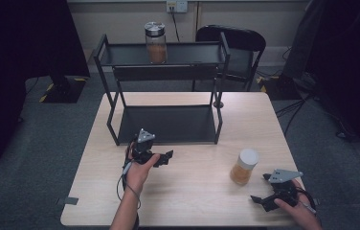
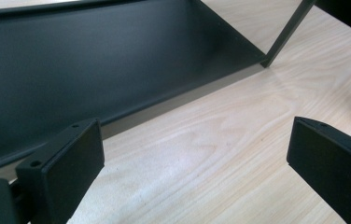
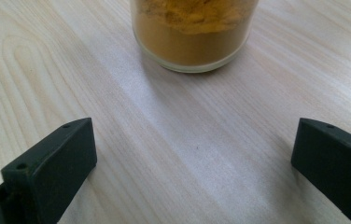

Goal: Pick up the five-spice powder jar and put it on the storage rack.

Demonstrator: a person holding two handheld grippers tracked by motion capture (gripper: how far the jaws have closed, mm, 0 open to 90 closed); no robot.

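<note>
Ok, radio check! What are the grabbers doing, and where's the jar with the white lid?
Left gripper open, empty, by the rack. Right gripper open, empty, facing the white-lidded jar. Jar upright on the table, untouched. Nothing between.

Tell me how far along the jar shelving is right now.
Done: one steel-lidded jar stands on the rack's top shelf. In hand: nothing; the right gripper is open, aimed at the white-lidded jar on the table. The left gripper is open near the rack. Left: probably grasping and shelving that jar.

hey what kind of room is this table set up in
Probably a lab or office set up for recording. A small wooden table stands on grey carpet, with a black tripod base on marked floor, trailing cables and a wall socket.
</note>
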